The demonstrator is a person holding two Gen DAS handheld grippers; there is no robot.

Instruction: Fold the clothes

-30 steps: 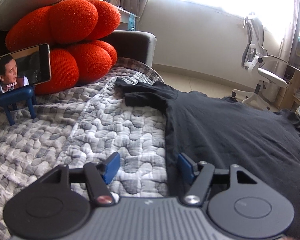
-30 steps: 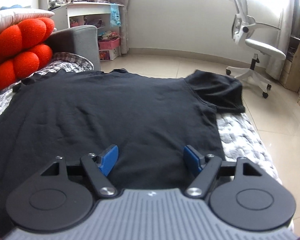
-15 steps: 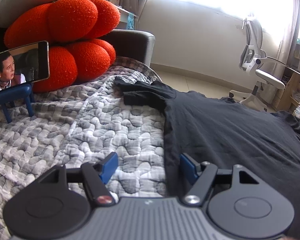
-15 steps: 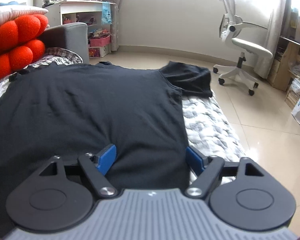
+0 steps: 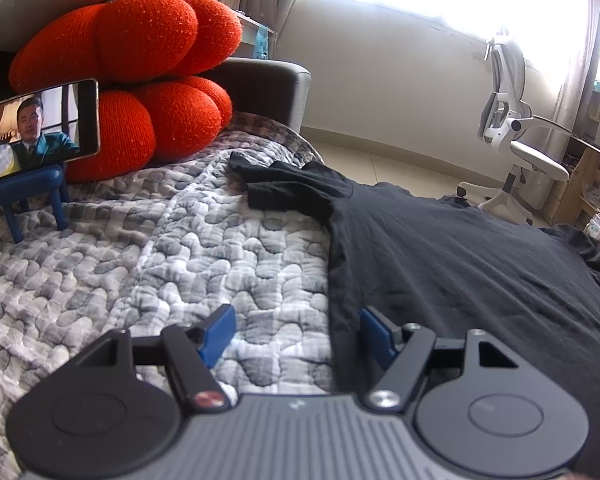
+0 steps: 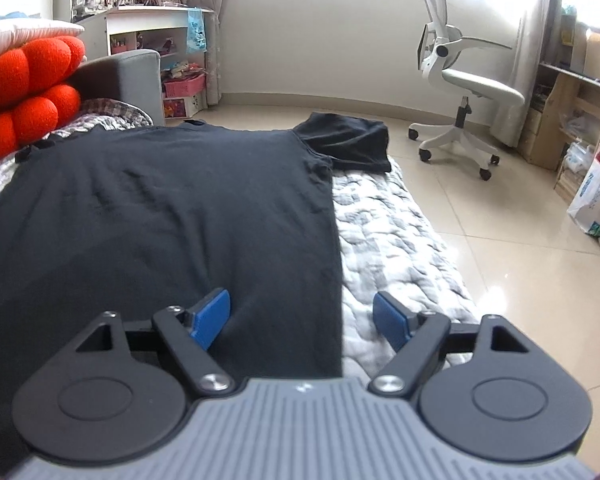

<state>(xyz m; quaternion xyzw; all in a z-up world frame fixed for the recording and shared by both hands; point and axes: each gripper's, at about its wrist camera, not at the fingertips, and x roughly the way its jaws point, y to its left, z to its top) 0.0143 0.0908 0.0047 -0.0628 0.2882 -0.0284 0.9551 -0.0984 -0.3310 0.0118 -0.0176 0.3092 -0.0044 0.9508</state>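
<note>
Because the black T-shirt lies flat on the quilted blanket, you straddle its side edges with left gripper and right gripper, jaws apart, probably ready to pinch.

Black T-shirt: matt knit cloth, soft, lightly creased. Quilt: grey-white padded cloth, puffed and bumpy. Red cushion: coarse, nubbly knit with a fuzzy face. Sofa arm: dark grey woven upholstery, matt. Left gripper and right gripper: matt black plastic arms, ribbed grey housing, bright metal screw heads, smooth blue pads on the jaws. Phone: glossy glass screen on a smooth blue plastic stand. Floor: glossy beige tile, reflective. Office chair: smooth white plastic.
</note>
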